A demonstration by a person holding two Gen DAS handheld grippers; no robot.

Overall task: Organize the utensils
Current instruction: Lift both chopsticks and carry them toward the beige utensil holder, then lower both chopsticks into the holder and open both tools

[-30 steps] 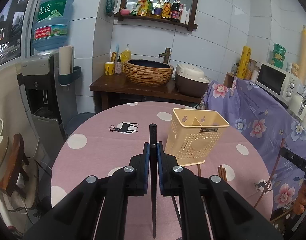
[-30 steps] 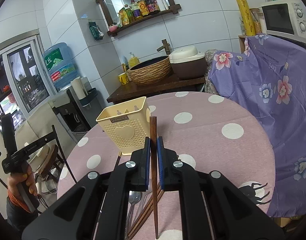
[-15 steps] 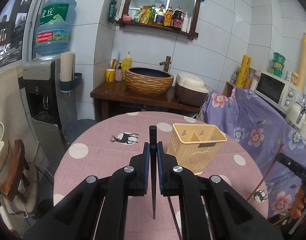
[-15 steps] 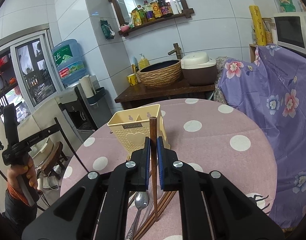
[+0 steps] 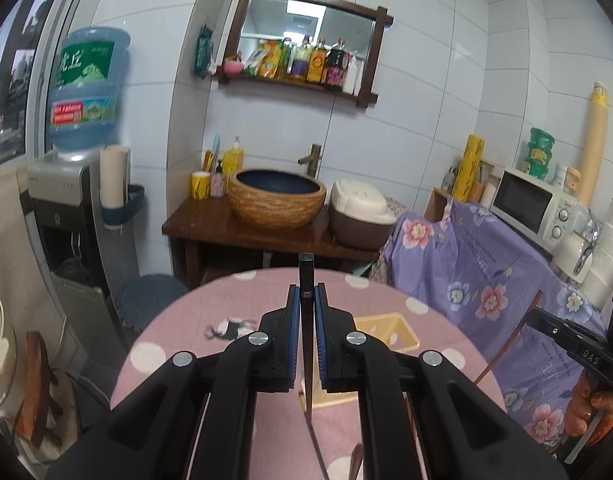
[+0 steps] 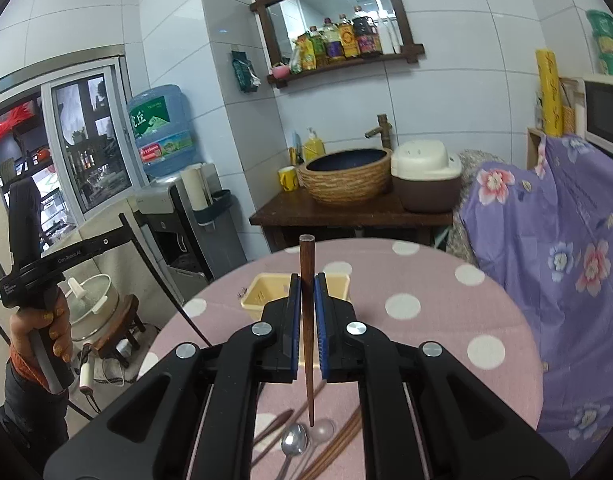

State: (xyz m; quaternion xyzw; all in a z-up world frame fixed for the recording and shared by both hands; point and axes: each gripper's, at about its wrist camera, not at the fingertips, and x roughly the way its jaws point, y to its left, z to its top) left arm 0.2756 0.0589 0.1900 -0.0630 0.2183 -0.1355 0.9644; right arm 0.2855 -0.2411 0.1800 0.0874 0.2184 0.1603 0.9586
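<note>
The cream perforated plastic utensil basket (image 5: pixel 390 330) is mostly hidden behind the left claw (image 5: pixel 306 334), and in the right wrist view the right claw (image 6: pixel 306 322) covers its middle. The silver metal spoon (image 6: pixel 293 446) and brown wooden chopsticks (image 6: pixel 338 446) on the pink polka-dot tabletop (image 6: pixel 426 280) are cut off by the bottom edge. Labels on the shelf bottles (image 5: pixel 306 62) are too small to read.

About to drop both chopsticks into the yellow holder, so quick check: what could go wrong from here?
1. Each gripper pinches one chopstick by a narrow grip: the dark chopstick in the left gripper, the brown chopstick in the right gripper. Either could pivot or slip.
2. The yellow holder looks light; a tip catching its rim might tip it.
3. The spoon and loose chopsticks lie below; a low pass could scatter them.
</note>
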